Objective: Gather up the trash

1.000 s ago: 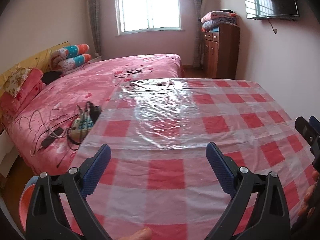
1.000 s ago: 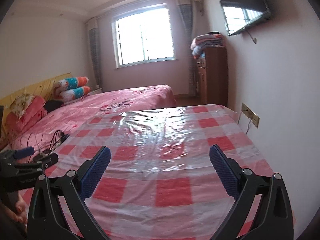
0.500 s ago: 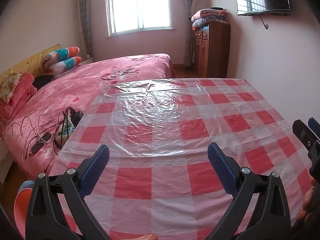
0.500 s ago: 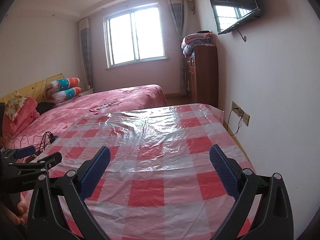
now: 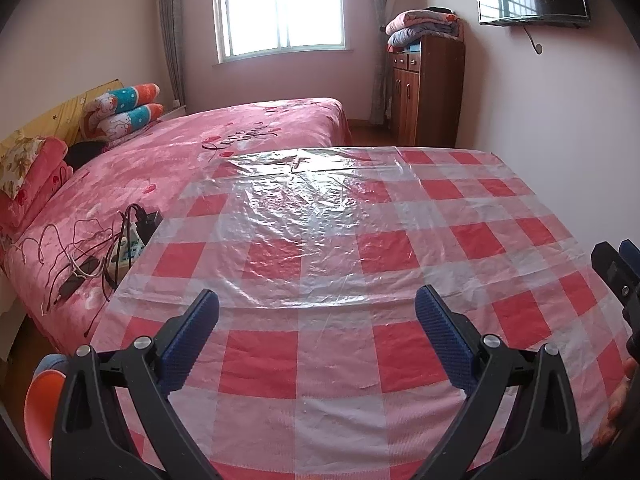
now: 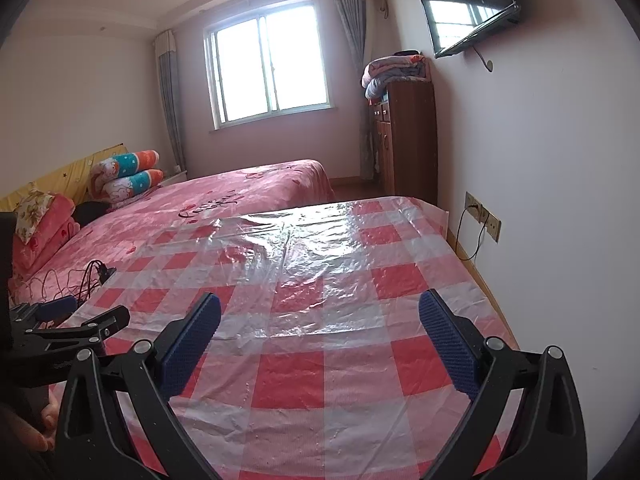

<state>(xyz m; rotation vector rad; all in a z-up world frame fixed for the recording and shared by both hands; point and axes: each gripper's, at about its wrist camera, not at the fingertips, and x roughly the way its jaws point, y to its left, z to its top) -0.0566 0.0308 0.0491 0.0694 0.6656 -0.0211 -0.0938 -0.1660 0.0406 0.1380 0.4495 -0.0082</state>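
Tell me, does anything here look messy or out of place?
Yes: a tangle of cables and a power strip lies sprawled on the pink bed beside the checked table. No trash shows on it.

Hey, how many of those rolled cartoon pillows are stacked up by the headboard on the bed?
2. The upper rolled pillow lies on the lower rolled pillow, at the far end of the headboard near the curtain. More may be hidden behind them.
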